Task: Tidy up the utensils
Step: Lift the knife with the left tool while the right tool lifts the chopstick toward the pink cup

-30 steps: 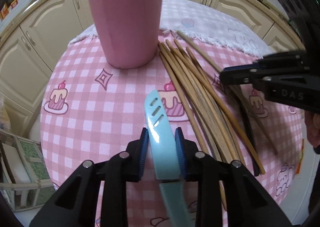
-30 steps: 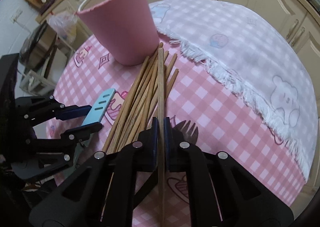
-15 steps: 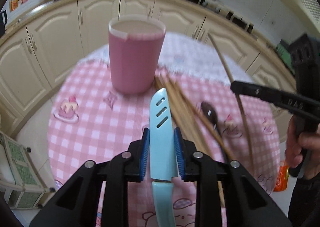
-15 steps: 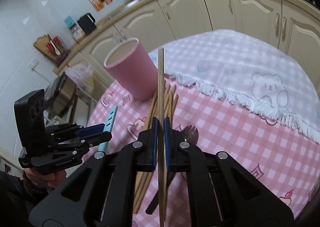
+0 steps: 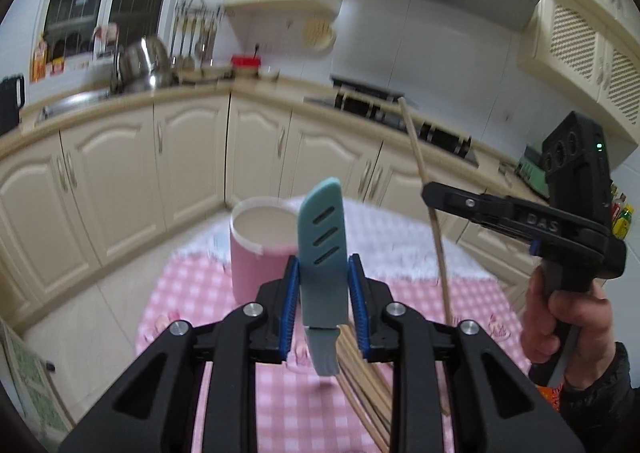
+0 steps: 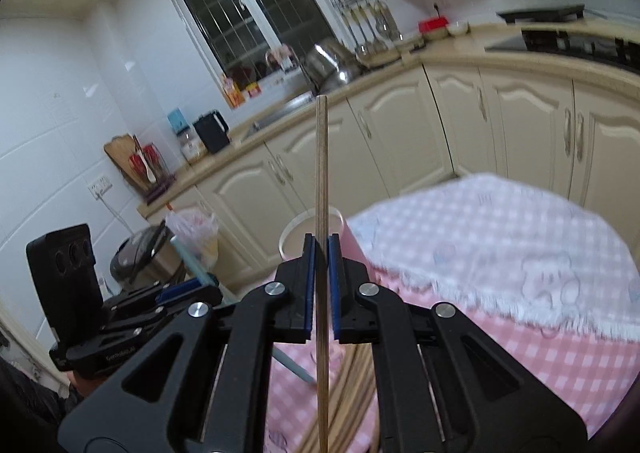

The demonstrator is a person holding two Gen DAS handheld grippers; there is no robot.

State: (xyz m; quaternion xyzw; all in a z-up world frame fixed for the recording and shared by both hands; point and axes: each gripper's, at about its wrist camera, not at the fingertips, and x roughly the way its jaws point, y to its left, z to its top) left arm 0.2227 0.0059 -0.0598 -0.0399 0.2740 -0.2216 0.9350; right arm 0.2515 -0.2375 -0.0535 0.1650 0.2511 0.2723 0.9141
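Observation:
My left gripper [image 5: 323, 265] is shut on a teal knife [image 5: 322, 233], blade upward, handle hanging below the pads. It is held in the air above the pink checked table [image 5: 192, 293], just in front of the pink cup [image 5: 256, 253]. My right gripper [image 6: 322, 253] is shut on one wooden chopstick [image 6: 321, 157], which stands nearly upright in front of the pink cup [image 6: 356, 249]. In the left wrist view, the right gripper [image 5: 430, 193] with its chopstick [image 5: 420, 161] is to the right of the cup. Several chopsticks [image 5: 364, 385] lie on the table below.
A white fringed cloth [image 6: 500, 245] covers the far part of the round table. Cream kitchen cabinets [image 5: 188, 173] and a counter with a pot curve behind it. A person's hand [image 5: 560, 317] holds the right gripper. The left gripper [image 6: 192, 287] shows at lower left in the right wrist view.
Both grippers have risen and tipped upward, lifting the knife and the single chopstick off the table. The cup now sits lower and farther off in both views.

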